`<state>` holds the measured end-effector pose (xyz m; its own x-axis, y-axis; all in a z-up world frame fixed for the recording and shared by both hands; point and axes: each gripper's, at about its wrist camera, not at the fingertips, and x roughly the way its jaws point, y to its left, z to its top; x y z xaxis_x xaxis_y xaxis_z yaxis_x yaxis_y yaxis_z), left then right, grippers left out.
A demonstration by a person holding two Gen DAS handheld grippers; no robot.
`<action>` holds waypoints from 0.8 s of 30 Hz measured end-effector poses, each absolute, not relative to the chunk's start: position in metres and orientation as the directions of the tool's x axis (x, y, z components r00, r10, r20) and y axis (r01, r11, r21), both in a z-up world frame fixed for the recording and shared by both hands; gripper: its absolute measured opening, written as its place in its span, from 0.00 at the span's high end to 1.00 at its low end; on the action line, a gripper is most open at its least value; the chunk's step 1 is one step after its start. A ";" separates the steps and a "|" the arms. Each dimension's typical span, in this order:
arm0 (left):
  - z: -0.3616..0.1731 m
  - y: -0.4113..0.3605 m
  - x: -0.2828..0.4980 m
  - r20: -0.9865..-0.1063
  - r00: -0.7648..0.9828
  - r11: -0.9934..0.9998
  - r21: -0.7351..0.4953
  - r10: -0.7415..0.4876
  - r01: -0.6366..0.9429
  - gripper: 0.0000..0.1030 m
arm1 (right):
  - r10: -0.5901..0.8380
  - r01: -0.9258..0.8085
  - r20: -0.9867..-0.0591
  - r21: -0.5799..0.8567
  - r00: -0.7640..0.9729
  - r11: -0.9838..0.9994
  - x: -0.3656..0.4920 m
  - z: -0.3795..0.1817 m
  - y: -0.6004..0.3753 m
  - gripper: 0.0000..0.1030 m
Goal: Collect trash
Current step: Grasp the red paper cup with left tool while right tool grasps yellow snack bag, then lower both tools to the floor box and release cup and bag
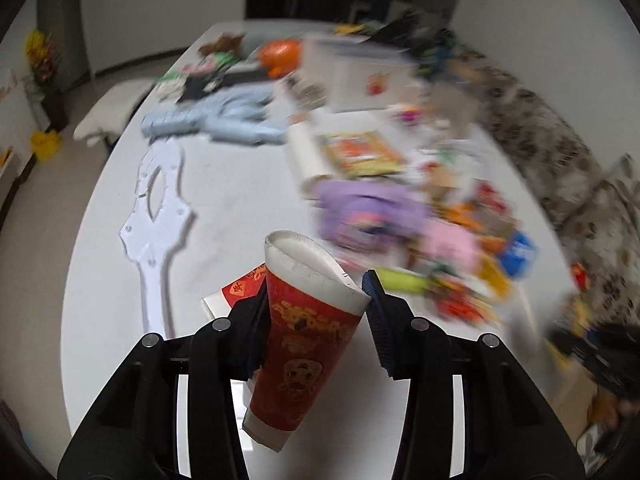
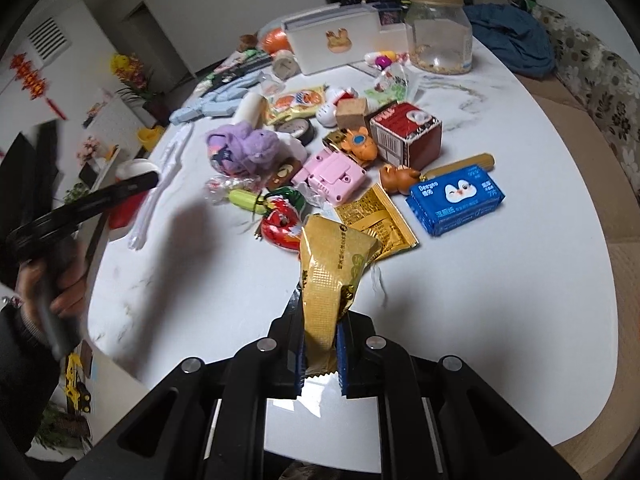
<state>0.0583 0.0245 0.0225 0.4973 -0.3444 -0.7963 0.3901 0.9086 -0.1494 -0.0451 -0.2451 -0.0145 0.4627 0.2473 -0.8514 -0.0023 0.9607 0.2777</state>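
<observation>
Your left gripper (image 1: 316,300) clamps a squashed red paper cup (image 1: 308,332), its jaws pressing the rim into a flattened oval and the cup lifted clear above the white table (image 1: 240,184); your right gripper (image 2: 320,356) is closed tight on the lower end of a gold foil wrapper (image 2: 332,276), which stands up crumpled from between the pads. The cup is light, thin-walled and already creased, so judge it as easily crushed further but unlikely to slip; a hold across the flattened rim suits it. The wrapper is lighter still, limp and slick, so a full pinch on a doubled fold is safer than its edge. A second gold sachet (image 2: 374,220) lies flat on the table just behind the held one, near a blue tissue pack (image 2: 456,200); flat foil gives little to catch, so expect to lift it by a raised corner. Containers: a clear jar (image 2: 438,36) with a tan lid stands upright at the far end holding a shallow layer of pale crumbs or grains; beside it a white lidded box (image 2: 332,46), contents hidden. No bin for the trash shows in either view. The left wrist view is motion-blurred, so the far clutter cannot be told apart there.
</observation>
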 end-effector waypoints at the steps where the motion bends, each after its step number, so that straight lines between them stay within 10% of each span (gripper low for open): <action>1: 0.029 0.016 0.038 -0.795 0.494 0.901 -0.144 -0.351 0.408 0.58 | 0.264 -0.031 -0.846 0.282 0.464 0.959 -0.054 -0.011 -0.248 0.89; 11: -0.026 -0.070 -0.160 -0.891 0.284 0.826 -0.155 -0.354 0.542 0.54 | 0.424 -0.331 -0.879 0.342 0.217 0.879 -0.169 -0.041 -0.260 0.89; 16: -0.084 -0.081 -0.174 -0.947 0.167 0.827 -0.145 -0.276 0.543 0.21 | 0.415 -0.370 -0.905 0.357 0.090 0.858 -0.187 -0.096 -0.256 0.60; 24: -0.081 -0.064 -0.176 -0.953 0.183 0.864 -0.123 -0.240 0.489 0.21 | 0.448 -0.355 -0.886 0.383 0.120 0.853 -0.188 -0.088 -0.270 0.59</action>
<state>-0.1764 -0.0644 -0.0805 0.1835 -0.2399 -0.9533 0.4885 0.8638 -0.1233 -0.1880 -0.2704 -0.0883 0.1200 0.4478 -0.8860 -0.3550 0.8528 0.3829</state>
